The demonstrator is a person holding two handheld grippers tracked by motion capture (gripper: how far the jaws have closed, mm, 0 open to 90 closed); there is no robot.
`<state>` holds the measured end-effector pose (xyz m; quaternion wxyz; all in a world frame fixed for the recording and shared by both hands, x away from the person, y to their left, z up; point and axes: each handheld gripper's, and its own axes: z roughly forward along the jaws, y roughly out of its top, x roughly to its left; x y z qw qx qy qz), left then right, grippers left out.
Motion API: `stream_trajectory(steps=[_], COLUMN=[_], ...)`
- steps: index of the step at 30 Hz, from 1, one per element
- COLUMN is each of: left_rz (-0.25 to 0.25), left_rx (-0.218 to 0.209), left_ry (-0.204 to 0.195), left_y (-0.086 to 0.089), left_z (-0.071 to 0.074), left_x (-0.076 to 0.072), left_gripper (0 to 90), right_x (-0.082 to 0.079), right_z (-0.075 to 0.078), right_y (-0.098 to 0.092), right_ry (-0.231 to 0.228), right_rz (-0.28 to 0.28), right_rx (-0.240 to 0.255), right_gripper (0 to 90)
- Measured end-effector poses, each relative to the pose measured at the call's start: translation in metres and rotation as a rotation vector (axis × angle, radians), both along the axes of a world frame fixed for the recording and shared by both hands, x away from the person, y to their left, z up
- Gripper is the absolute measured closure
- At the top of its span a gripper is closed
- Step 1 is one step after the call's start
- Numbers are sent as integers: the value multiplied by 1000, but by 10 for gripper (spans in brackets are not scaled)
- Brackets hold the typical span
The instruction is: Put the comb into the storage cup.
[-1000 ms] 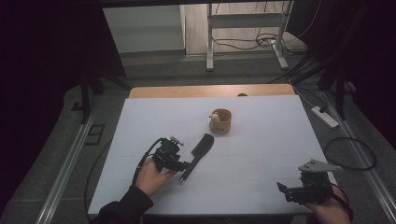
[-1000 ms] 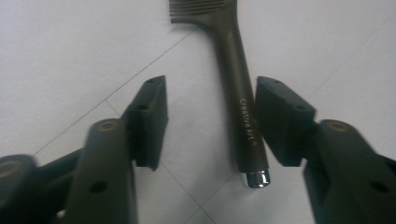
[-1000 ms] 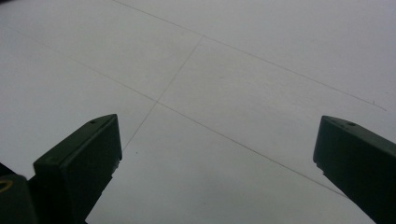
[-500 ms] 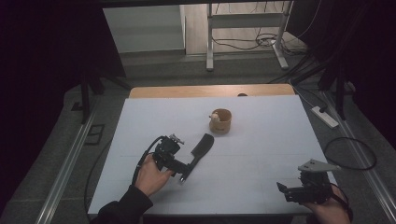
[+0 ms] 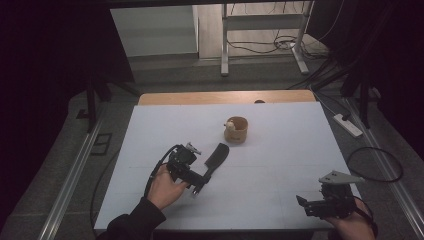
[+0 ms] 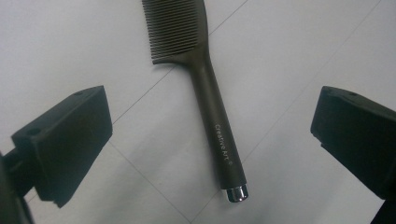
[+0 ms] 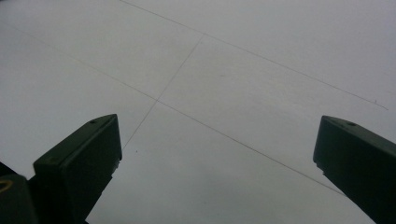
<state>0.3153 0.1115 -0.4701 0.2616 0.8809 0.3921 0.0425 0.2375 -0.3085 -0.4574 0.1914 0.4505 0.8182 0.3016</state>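
Left tongs (image 5: pixel 199 184) have just been opening and backed off the comb (image 5: pixel 216 158), now spread w/ nothing pinched. Comb lies flat mid-tabletop (image 5: pixel 280 165), toward left edge; left gripper view shows its teeth & handle lettering. Right tongs (image 5: pixel 306 205) spread near front-right corner.

Comb (image 5: pixel 215 158) mid-table; wooden cup (image 5: pixel 236 130) just beyond; table (image 5: pixel 300 150) elsewhere bare.
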Motion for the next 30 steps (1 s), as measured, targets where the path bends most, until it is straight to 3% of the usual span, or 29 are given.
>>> stream_trajectory(steps=[16, 30], left_rz=[-20, -30], left_rx=[61, 179], left_ry=[34, 69], left_y=[-17, -30], left_z=[-29, -53], left_x=[7, 9], left_gripper=[0, 0], right_x=[0, 0], right_z=[0, 0], right_y=[0, 0], right_ry=[2, 0], right_rz=[0, 3], right_rx=[-1, -2], right_gripper=[9, 9])
